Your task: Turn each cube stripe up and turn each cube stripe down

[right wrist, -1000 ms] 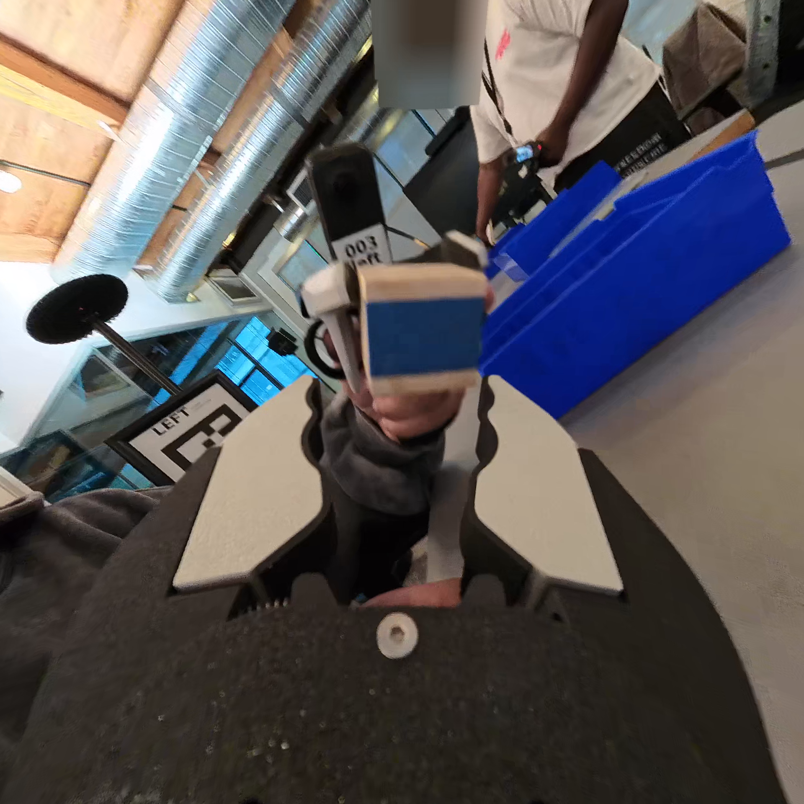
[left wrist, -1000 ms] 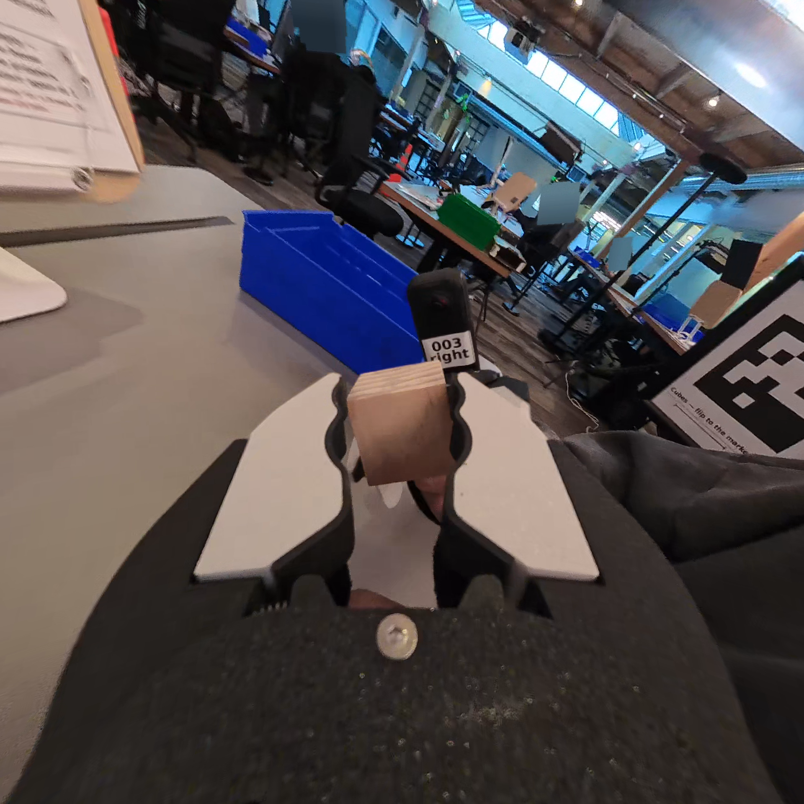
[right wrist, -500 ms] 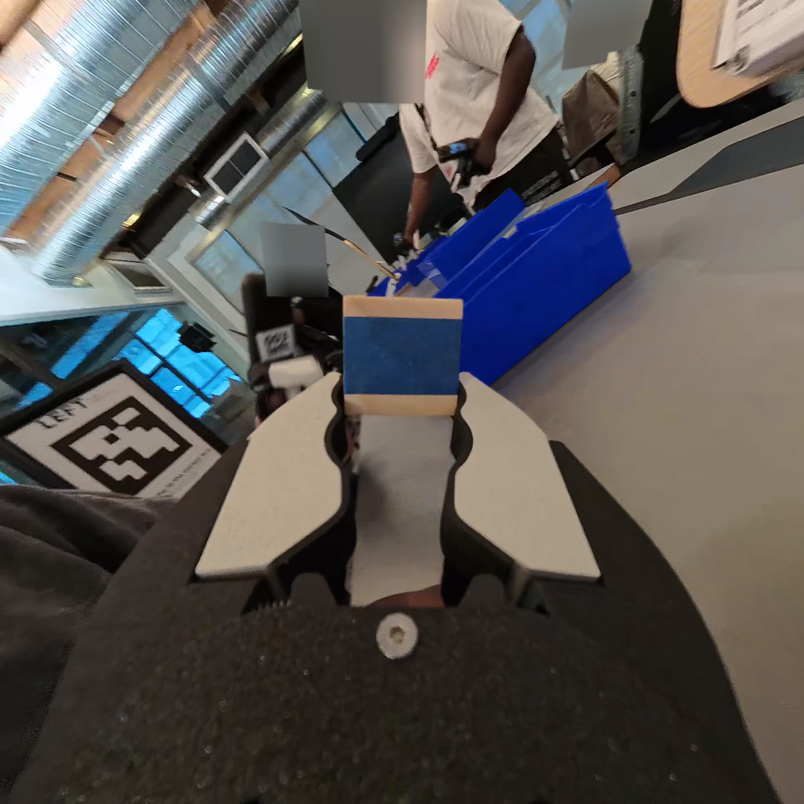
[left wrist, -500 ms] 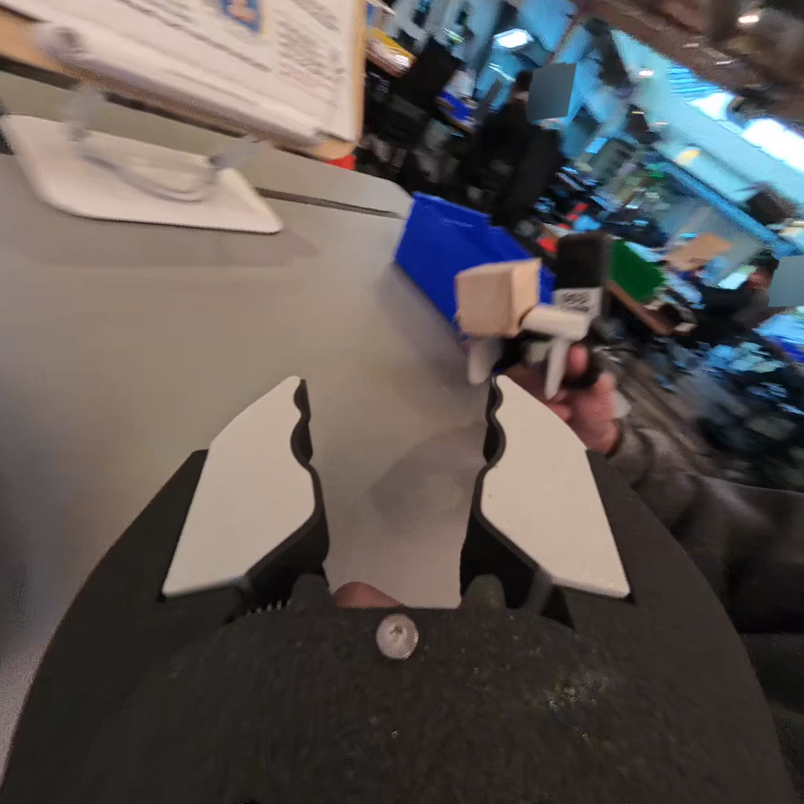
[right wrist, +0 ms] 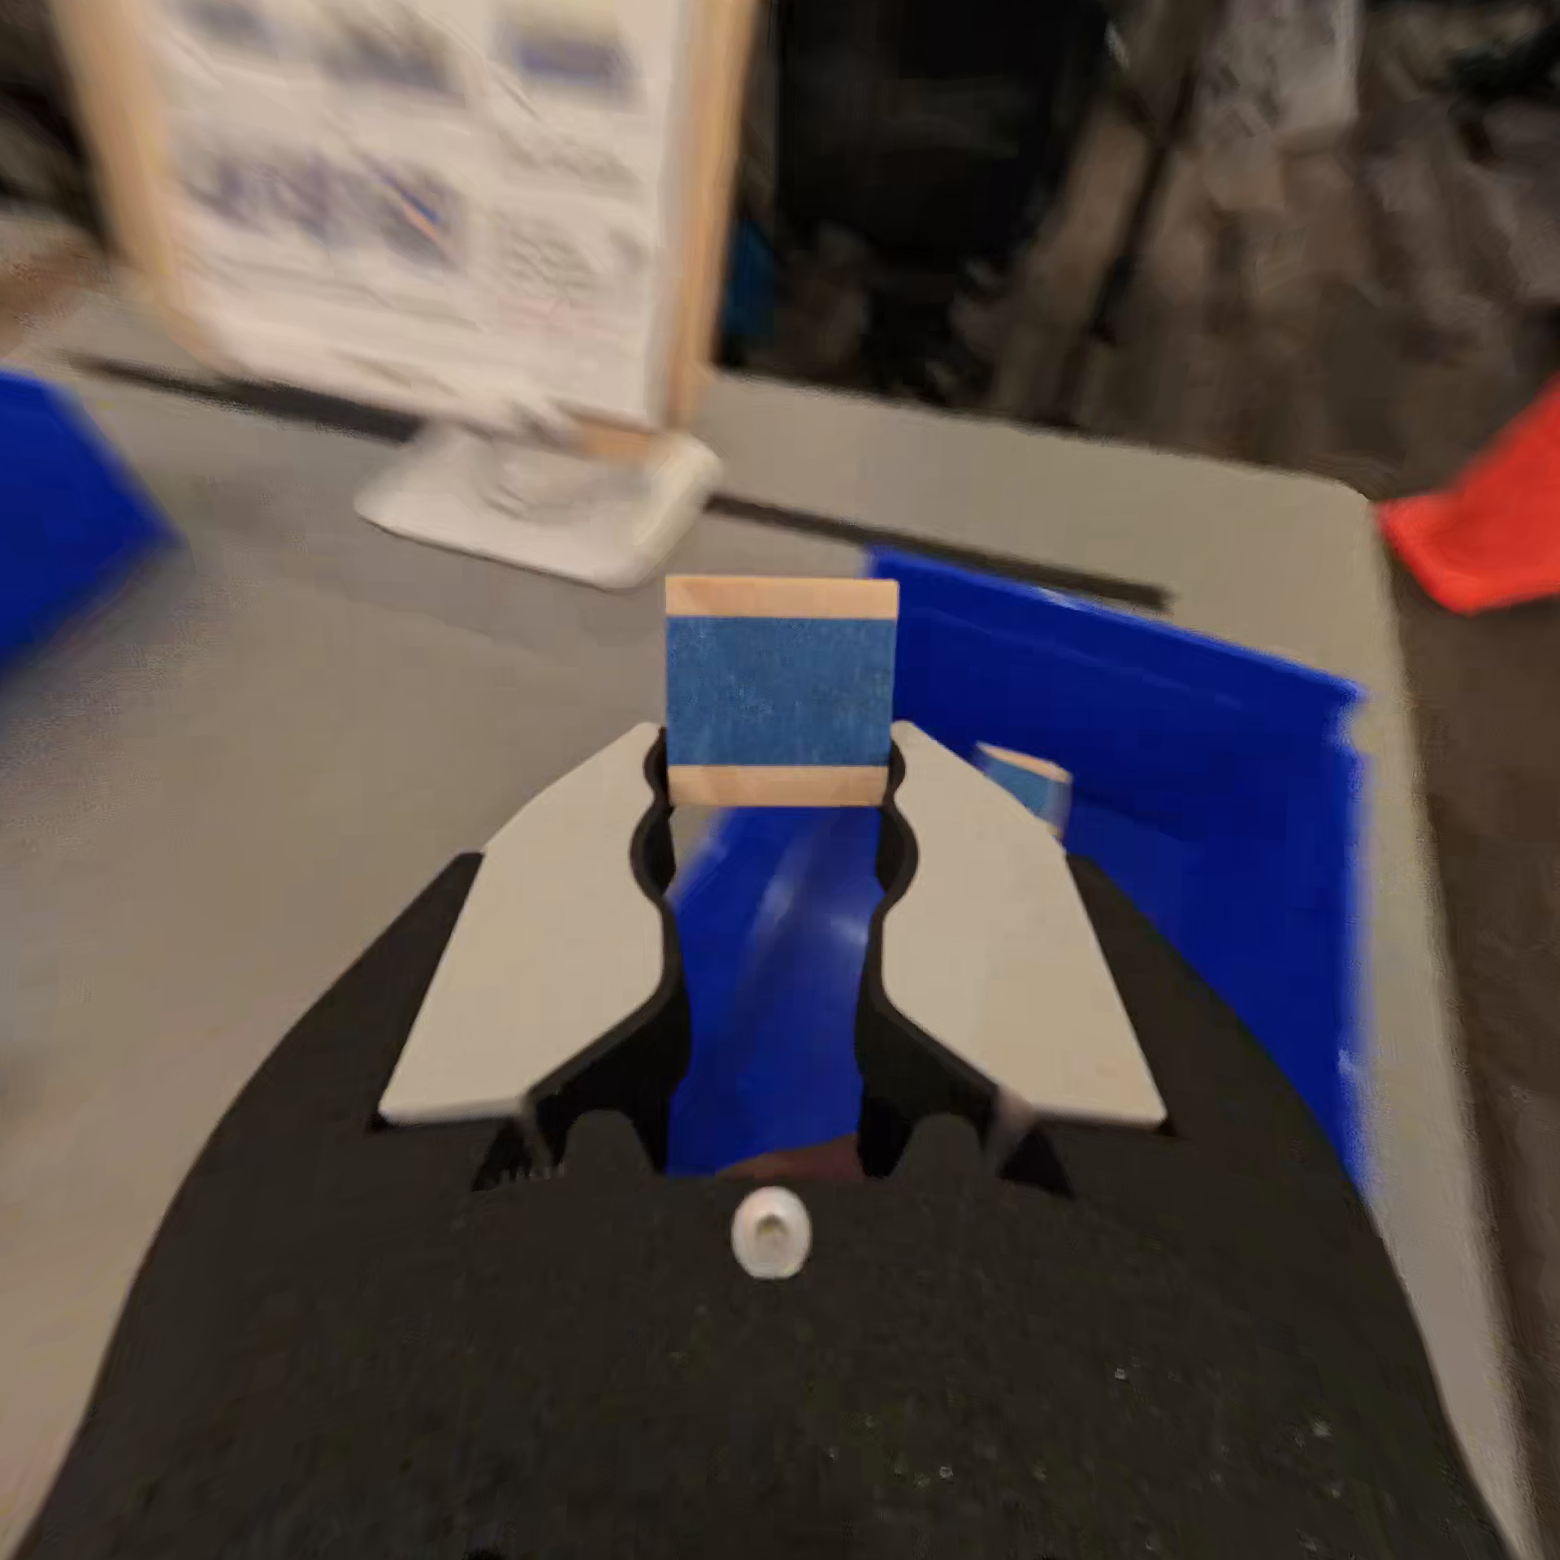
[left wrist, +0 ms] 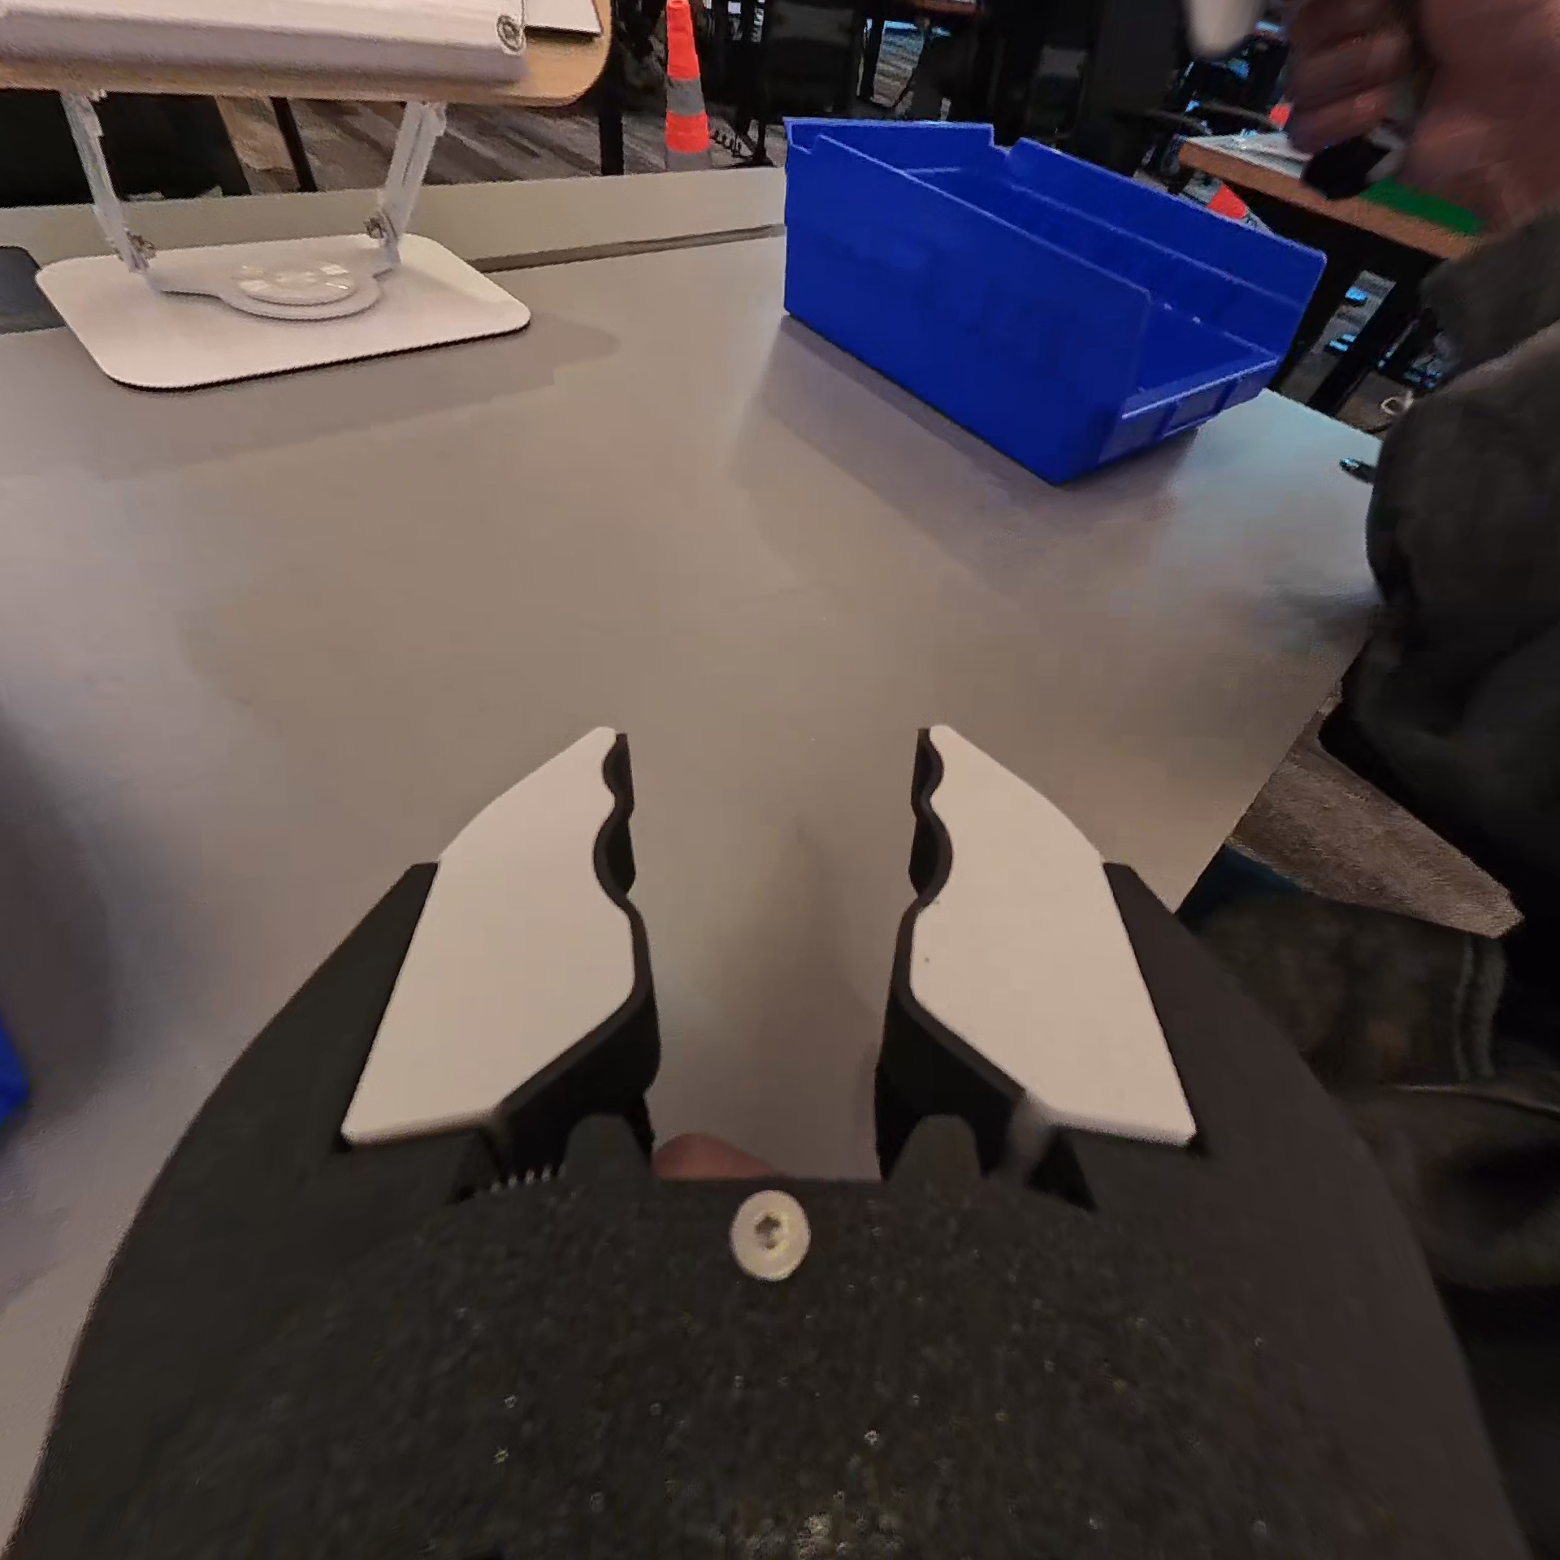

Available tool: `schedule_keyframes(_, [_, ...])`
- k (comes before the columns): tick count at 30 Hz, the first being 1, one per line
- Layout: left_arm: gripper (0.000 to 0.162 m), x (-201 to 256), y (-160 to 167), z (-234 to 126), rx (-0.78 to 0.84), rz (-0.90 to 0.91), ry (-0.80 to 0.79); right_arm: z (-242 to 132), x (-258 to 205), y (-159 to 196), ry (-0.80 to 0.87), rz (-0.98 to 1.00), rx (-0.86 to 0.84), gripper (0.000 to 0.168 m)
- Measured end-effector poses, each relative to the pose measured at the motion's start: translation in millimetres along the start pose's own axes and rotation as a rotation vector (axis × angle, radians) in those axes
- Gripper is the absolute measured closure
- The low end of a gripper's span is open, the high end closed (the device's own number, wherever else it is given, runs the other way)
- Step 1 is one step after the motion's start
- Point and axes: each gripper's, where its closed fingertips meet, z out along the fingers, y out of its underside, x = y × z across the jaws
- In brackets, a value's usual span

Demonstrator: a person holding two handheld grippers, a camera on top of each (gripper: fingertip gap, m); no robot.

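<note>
Grey tabletop [left wrist: 591, 549] spreads out ahead of me, with a dim workroom of desks and chairs behind it that I can barely make out. My left gripper [left wrist: 770, 743] hangs over the bare surface with its white-faced fingers spread wide and nothing between them. Past it on the right sits a blue plastic bin [left wrist: 1013, 287] with a divider across it; what lies inside is hidden from this side. At the back left stands a white stand [left wrist: 278, 312] carrying a board of papers, its top cut off by the frame. A dark sleeve fills the right edge, and a blurred hand at the top right holds something I cannot identify.

My right gripper [right wrist: 777, 743] is closed on a wooden cube with a wide blue stripe [right wrist: 781, 688], pinched at the fingertips, the stripe facing the camera. It is held above the blue bin [right wrist: 1182, 760], in which a second striped cube [right wrist: 1026, 781] peeks out, mostly hidden behind my right finger. This view is badly smeared; an orange shape [right wrist: 1486, 540] at the right edge is cut off.
</note>
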Motion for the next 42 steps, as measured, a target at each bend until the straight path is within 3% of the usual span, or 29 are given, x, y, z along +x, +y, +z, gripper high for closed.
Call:
schedule_keyframes(2, [0.099,0,2,1,-0.008,0.030,-0.016,40,37,39,0.093,0.004,-0.176,0.122])
schedule_keyframes(6, [0.099,1,4,1,-0.016,0.042,-0.022,97,53,103,0.126,-0.024,-0.442,0.122])
schedule_keyframes(16, [0.099,0,14,7,-0.073,0.009,-0.001,111,57,142,0.158,0.003,-0.651,0.122])
schedule_keyframes(23, [0.099,2,19,9,-0.099,0.030,-0.001,106,59,131,0.153,0.022,-0.580,0.115])
schedule_keyframes(27, [0.099,1,20,9,-0.106,0.035,-0.008,46,56,55,0.155,0.027,-0.290,0.114])
schedule_keyframes(30, [0.099,1,21,9,-0.112,0.036,-0.009,-22,8,-21,0.021,-0.001,0.097,0.116])
schedule_keyframes(32, [0.099,3,22,10,-0.121,0.033,-0.005,-55,-54,-38,-0.189,-0.001,0.266,0.119])
schedule_keyframes(34, [0.099,5,23,10,-0.126,0.031,0.003,-68,-133,-15,-0.462,0.013,0.286,0.117])
schedule_keyframes(37, [0.098,7,24,9,-0.131,0.044,0.011,-73,-241,72,-0.813,0.058,0.195,0.120])
schedule_keyframes(40, [0.099,11,13,-2,-0.125,0.067,0.045,-68,-286,127,-0.894,0.028,0.068,0.124])
schedule_keyframes(42, [0.100,10,-11,-25,-0.085,0.105,0.083,-68,-291,133,-0.894,-0.024,0.035,0.123])
